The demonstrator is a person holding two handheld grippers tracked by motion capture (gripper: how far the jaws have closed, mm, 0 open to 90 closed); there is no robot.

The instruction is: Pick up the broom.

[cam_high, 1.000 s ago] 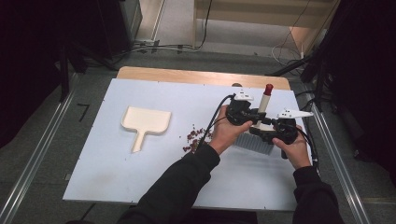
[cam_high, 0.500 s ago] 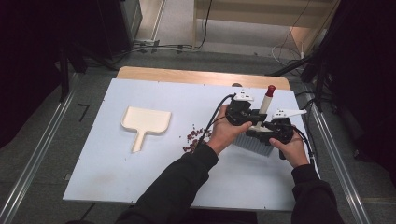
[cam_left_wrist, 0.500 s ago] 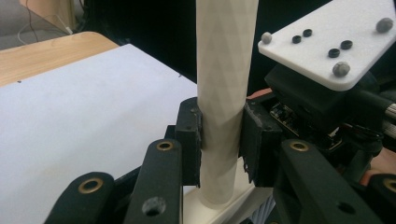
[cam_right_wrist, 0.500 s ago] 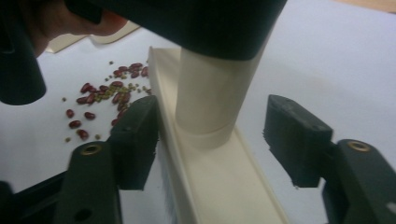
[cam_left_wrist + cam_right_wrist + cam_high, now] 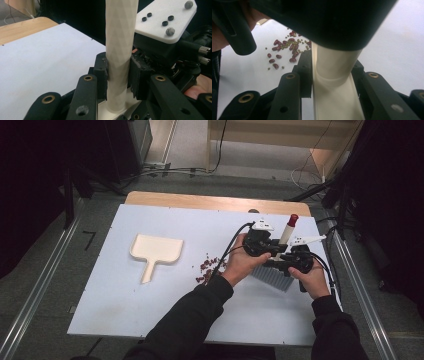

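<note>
White table [image 5: 150, 320] carries a cream brush [image 5: 280, 251]: faceted handle, red tip, grey bristles spread below, near its right edge. Left hand-held gripper [image 5: 117, 72] clamps the handle; right hand-held gripper [image 5: 332, 72], jaws just closing, pinches its base. Beans [image 5: 206, 267] lie nearby.

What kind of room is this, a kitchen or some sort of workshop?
Most likely a lab or test workshop, not a kitchen. A bare white table stands between metal floor rails, loose cables run over the floor, and a person works a brush with cabled handheld grippers, beside spilled beans.
</note>
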